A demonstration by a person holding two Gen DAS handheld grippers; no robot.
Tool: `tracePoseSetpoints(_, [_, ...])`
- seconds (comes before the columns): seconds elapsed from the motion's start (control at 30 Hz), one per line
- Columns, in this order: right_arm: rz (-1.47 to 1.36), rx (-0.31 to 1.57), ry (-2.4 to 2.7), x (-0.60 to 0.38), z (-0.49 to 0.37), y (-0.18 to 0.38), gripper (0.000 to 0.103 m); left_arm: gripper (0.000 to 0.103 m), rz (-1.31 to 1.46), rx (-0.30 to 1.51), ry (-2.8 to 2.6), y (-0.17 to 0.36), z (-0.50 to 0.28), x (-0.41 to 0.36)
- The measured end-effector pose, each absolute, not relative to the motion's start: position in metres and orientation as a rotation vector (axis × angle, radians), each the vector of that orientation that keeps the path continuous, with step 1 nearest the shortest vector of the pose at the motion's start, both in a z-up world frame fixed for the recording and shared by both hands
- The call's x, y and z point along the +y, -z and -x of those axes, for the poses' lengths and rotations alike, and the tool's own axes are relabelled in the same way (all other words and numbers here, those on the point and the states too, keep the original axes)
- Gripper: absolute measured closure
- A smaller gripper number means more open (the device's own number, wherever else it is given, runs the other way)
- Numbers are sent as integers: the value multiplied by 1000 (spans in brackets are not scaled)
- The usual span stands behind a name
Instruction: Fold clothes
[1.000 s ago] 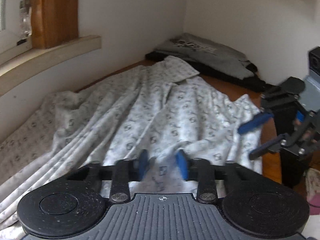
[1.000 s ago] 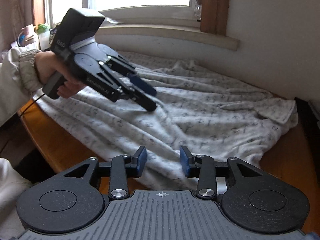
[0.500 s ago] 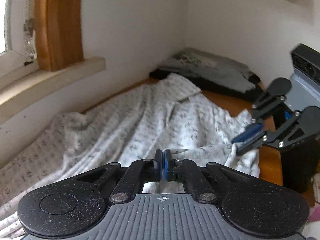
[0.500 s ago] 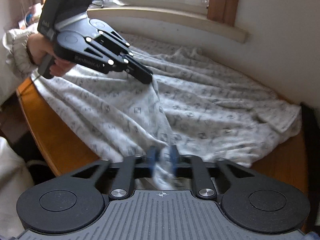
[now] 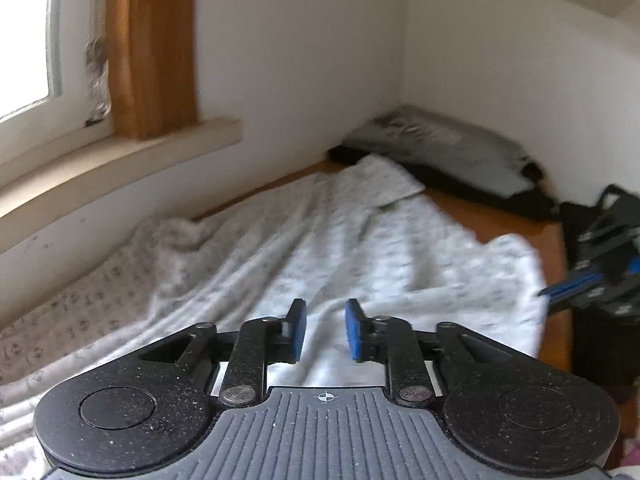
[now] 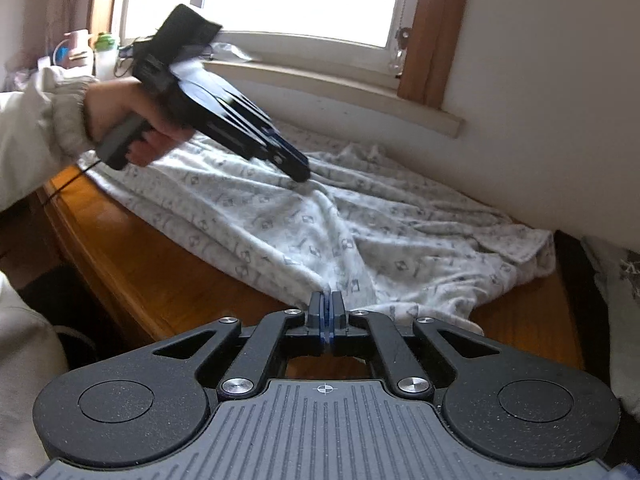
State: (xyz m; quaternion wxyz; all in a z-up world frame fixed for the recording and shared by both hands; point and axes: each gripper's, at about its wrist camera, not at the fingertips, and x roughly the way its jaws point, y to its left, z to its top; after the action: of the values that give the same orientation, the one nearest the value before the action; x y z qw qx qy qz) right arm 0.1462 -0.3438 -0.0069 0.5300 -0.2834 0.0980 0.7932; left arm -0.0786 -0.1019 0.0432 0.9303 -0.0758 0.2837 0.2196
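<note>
A white garment with a small grey print (image 5: 320, 248) lies rumpled across the wooden table (image 6: 132, 256). My left gripper (image 5: 326, 330) hovers over its near part, open, with nothing between the blue pads. In the right wrist view the left gripper (image 6: 296, 168) sits in a person's hand (image 6: 132, 120) above the garment (image 6: 360, 224). My right gripper (image 6: 326, 312) is shut on the garment's front edge, and a ridge of cloth runs up into the pads. It also shows blurred at the right edge as the right gripper (image 5: 576, 288), at the cloth's corner.
Grey and black clothes (image 5: 452, 148) lie stacked in the far corner against the wall. A window sill (image 5: 120, 160) runs along the back. Bottles and small items (image 6: 105, 56) stand on the sill at the left. Bare table edge (image 5: 554, 240) shows to the right of the garment.
My left gripper, shut on cloth half a second ago, has opened and let go. My right gripper went from open to shut on the garment's front edge.
</note>
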Motion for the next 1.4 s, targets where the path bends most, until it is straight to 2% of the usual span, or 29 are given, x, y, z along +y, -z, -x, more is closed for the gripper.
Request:
tracePoseSetpoints(0.07, [657,240,-1887,-346,-147,8,100,64,142,578,-409,-46,76,-121])
tracePoseSetpoints(0.17, [630,248,-1874,-348,-150,9,100,64,132,579,-347,-44,66,-145])
tracePoseSetpoints(0.23, [603,247,-1851,-348,-152,9,100,60,132,581,-310,-42,57,-159])
tracePoseSetpoints(0.3, [579,246,-1835,-347,-152,8,100,45,119,580,-280,-40,49,-169])
tracePoseSetpoints(0.43, [541,255,-1827,-347,-155,7,100,46,88,605,-225,-34,26,-186])
tracePoseSetpoints(0.47, [530,260,-1826,-347,-156,7,100,48,65,618,-218,-31,20,-190])
tracePoseSetpoints(0.53, [508,272,-1821,-348,-159,7,97,68,11,649,-228,-25,10,-194])
tracePoseSetpoints(0.57, [499,283,-1823,-350,-162,7,96,90,-14,663,-234,-22,5,-196])
tracePoseSetpoints(0.6, [490,294,-1825,-352,-164,6,96,100,-23,664,-242,-21,4,-196])
tracePoseSetpoints(1.0, [396,419,-1849,-314,-161,22,95,100,-125,524,-330,-55,12,-192])
tracePoseSetpoints(1.1, [312,390,-1762,-297,-159,24,93,101,-131,524,-324,-54,11,-193])
tracePoseSetpoints(1.4, [323,442,-1589,-311,-186,42,92,101,-145,574,-307,-24,2,-197])
